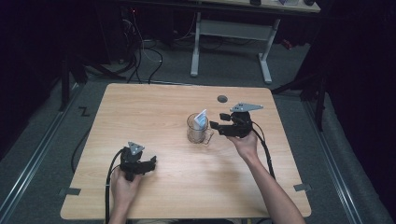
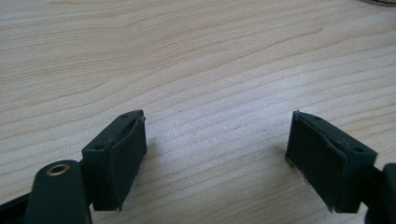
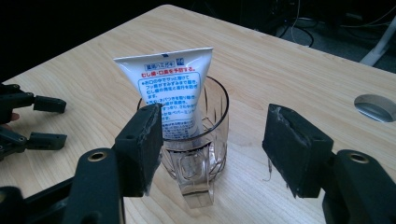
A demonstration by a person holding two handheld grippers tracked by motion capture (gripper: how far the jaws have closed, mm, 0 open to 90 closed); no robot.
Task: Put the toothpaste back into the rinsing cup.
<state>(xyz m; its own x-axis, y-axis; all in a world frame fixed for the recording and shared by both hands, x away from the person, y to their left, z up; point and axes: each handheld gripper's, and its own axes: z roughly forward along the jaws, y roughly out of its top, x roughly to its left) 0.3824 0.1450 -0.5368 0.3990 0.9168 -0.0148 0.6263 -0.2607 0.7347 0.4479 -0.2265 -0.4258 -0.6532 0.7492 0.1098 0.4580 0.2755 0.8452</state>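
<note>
Just ahead of the right gripper (image 1: 215, 126), a clear glass mug (image 1: 197, 129) is standing upright on the wooden table (image 1: 140, 112), and a white toothpaste tube (image 1: 201, 119) is leaning inside it with its flat crimped end pointing up. From the right gripper view, the mug (image 3: 198, 154) is sitting beyond the jaws and slightly toward the left one, its handle facing back toward the gripper, while the tube (image 3: 173, 88) is rising above the rim with blue and red printed text showing. That gripper's jaws are standing wide apart, holding nothing and touching neither mug nor tube. Off to the far side of the right gripper, a grey round grommet (image 3: 376, 107) is sitting in the tabletop. Well apart from the mug, the left gripper (image 1: 150, 164) is resting low over the near part of the table in the person's left hand (image 1: 122, 184); its jaws are also standing open, with bare wood grain lying between and ahead of them. Behind the right gripper, the person's right hand (image 1: 245, 142) is holding its body, and a black cable is trailing back along the forearm.
</note>
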